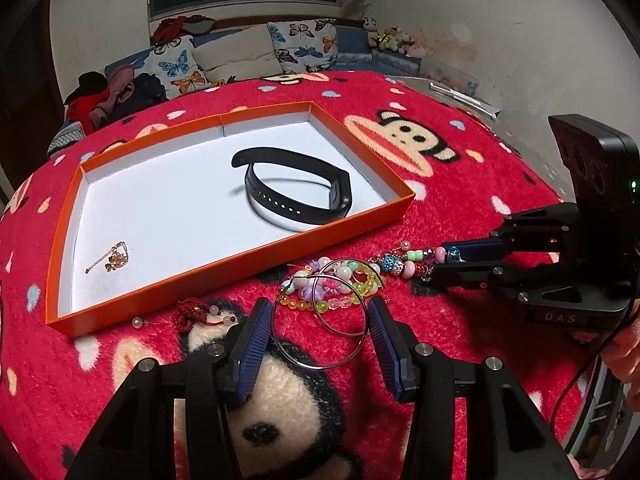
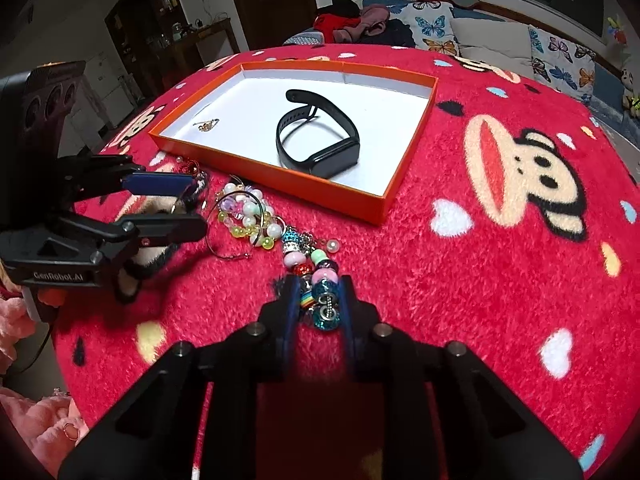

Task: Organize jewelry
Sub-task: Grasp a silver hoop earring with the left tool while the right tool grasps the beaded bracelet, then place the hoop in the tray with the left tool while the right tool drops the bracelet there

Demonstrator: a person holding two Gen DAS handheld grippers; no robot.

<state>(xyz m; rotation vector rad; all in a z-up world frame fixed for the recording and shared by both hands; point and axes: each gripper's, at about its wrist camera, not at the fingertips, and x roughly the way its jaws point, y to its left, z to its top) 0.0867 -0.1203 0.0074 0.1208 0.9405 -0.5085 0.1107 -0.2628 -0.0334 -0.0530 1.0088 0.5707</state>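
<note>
An orange box lid (image 1: pixel 224 266) (image 2: pixel 320 196) lies on the red blanket and holds a black wristband (image 1: pixel 298 190) (image 2: pixel 318 134) and a small gold chain (image 1: pixel 114 258) (image 2: pixel 206 125). My left gripper (image 1: pixel 320 320) (image 2: pixel 196 206) is open, its fingers astride two large silver hoop earrings (image 1: pixel 318 320) (image 2: pixel 236 224). A pile of pastel bead bracelets (image 1: pixel 340 284) (image 2: pixel 248 216) lies just beyond the hoops. My right gripper (image 2: pixel 320 300) (image 1: pixel 438 258) is shut on one end of a colourful charm bead bracelet (image 2: pixel 316 276) (image 1: pixel 400 264).
A red knot charm with pale beads (image 1: pixel 196 312) and a loose pearl stud (image 1: pixel 138 322) lie in front of the lid. A loose pearl (image 2: pixel 333 245) lies beside the charm bracelet. A sofa with butterfly cushions (image 1: pixel 240 56) stands behind the table.
</note>
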